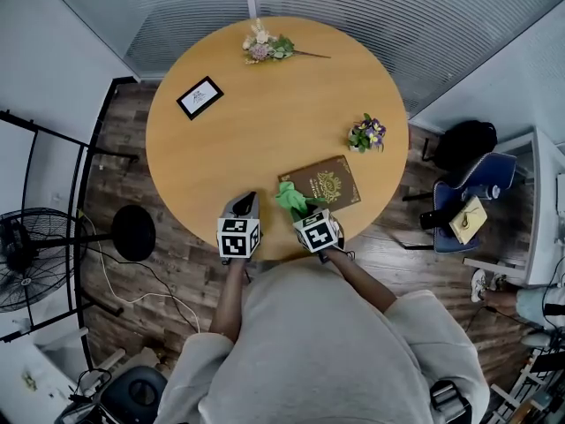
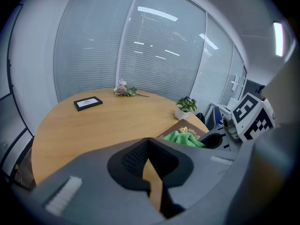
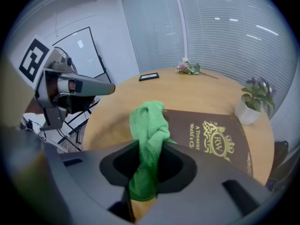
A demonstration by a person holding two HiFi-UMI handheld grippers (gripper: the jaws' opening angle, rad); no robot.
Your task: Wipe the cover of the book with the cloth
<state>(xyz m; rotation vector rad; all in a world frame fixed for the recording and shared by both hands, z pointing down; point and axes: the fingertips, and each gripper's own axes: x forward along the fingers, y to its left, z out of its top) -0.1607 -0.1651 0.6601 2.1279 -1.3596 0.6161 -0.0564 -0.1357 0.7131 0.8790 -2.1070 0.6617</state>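
Note:
A dark brown book (image 1: 323, 185) with a gold crest lies flat near the round table's front edge; its cover (image 3: 213, 137) fills the right gripper view. My right gripper (image 1: 301, 210) is shut on a bunched green cloth (image 3: 147, 139), which sticks up between the jaws and hangs over the book's near left corner (image 1: 291, 197). My left gripper (image 1: 244, 208) hovers just left of the book above bare table, jaws closed with nothing between them (image 2: 151, 161). The cloth (image 2: 185, 138) and book (image 2: 190, 131) show at right in the left gripper view.
On the round wooden table (image 1: 265, 122) are a small potted plant (image 1: 365, 135) beyond the book, a black framed card (image 1: 199, 97) at far left and a dried flower bunch (image 1: 265, 47) at the far edge. A fan (image 1: 26, 259) and stool (image 1: 134, 232) stand left, a chair (image 1: 468, 203) right.

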